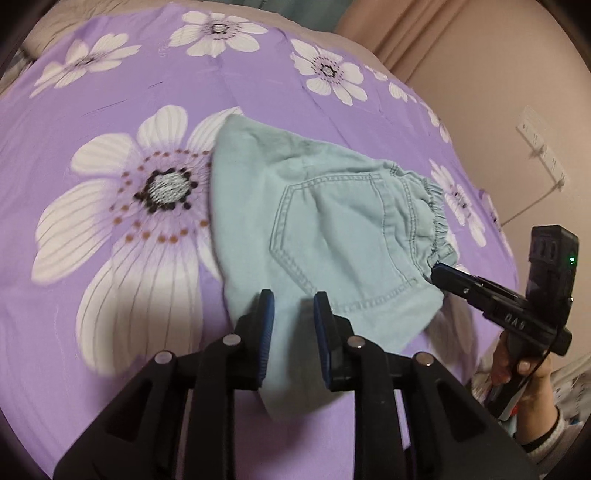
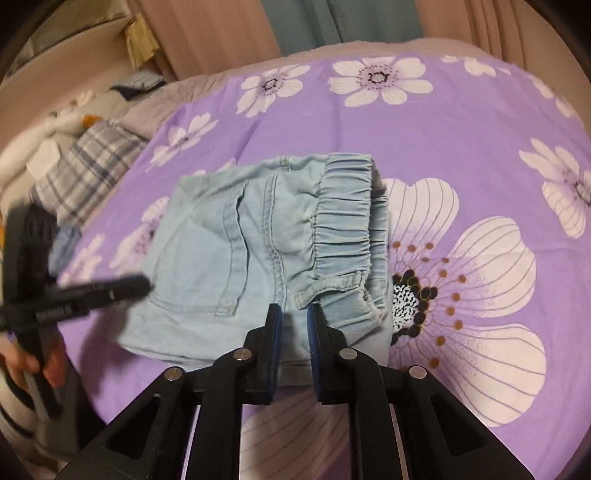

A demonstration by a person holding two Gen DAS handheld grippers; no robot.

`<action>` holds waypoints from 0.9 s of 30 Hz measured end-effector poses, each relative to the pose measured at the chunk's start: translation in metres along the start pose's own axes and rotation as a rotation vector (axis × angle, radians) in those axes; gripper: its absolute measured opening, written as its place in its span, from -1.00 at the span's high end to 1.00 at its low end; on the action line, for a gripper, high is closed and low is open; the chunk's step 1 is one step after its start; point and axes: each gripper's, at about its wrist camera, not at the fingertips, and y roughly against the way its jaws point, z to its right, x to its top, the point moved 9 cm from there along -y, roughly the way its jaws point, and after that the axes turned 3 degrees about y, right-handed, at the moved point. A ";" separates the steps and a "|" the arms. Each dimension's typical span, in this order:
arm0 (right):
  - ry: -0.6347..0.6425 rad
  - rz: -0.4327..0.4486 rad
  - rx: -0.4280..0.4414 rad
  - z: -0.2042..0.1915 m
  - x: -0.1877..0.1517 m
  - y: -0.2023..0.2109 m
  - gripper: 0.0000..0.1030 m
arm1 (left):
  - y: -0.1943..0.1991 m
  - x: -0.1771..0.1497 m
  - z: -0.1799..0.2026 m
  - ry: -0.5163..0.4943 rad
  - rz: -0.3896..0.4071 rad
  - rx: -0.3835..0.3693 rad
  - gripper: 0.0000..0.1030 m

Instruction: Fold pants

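Observation:
Light blue denim pants [image 1: 332,236] lie folded into a compact stack on the purple flowered sheet [image 1: 110,92]; they also show in the right wrist view [image 2: 236,258], with the elastic waistband [image 2: 343,214] on top at the right. My left gripper [image 1: 293,299] has a small gap between its fingers, with the near edge of the stack between them. My right gripper [image 2: 295,312] stands the same way at the waistband end; in the left wrist view its tip [image 1: 443,273] touches the waistband corner. The left gripper appears blurred in the right wrist view [image 2: 122,286] at the stack's left edge.
A pile of plaid and white laundry [image 2: 88,162] lies at the bed's left side. Beige curtains [image 2: 207,33] and a wall with a power strip [image 1: 539,144] stand beyond the bed. The sheet's edge [image 2: 406,48] runs along the far side.

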 end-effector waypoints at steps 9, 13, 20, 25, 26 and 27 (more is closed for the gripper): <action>-0.210 0.056 0.116 0.023 0.000 0.043 -0.44 | 0.023 -0.002 -0.041 0.226 0.049 0.001 -0.58; -0.393 0.023 0.218 0.046 -0.009 0.031 -0.44 | 0.015 -0.001 -0.040 0.321 0.011 -0.125 -0.57; -0.453 -0.045 0.325 0.048 -0.007 0.001 -0.44 | 0.000 0.009 -0.028 0.325 -0.018 -0.181 -0.57; -0.424 -0.068 0.397 0.040 0.004 -0.012 -0.45 | -0.015 0.015 -0.015 0.278 -0.042 -0.210 -0.55; -0.409 -0.075 0.404 0.038 0.006 -0.015 -0.45 | -0.017 0.017 -0.013 0.270 -0.046 -0.219 -0.55; -0.397 -0.078 0.409 0.036 0.007 -0.017 -0.45 | -0.020 0.019 -0.009 0.261 -0.051 -0.231 -0.55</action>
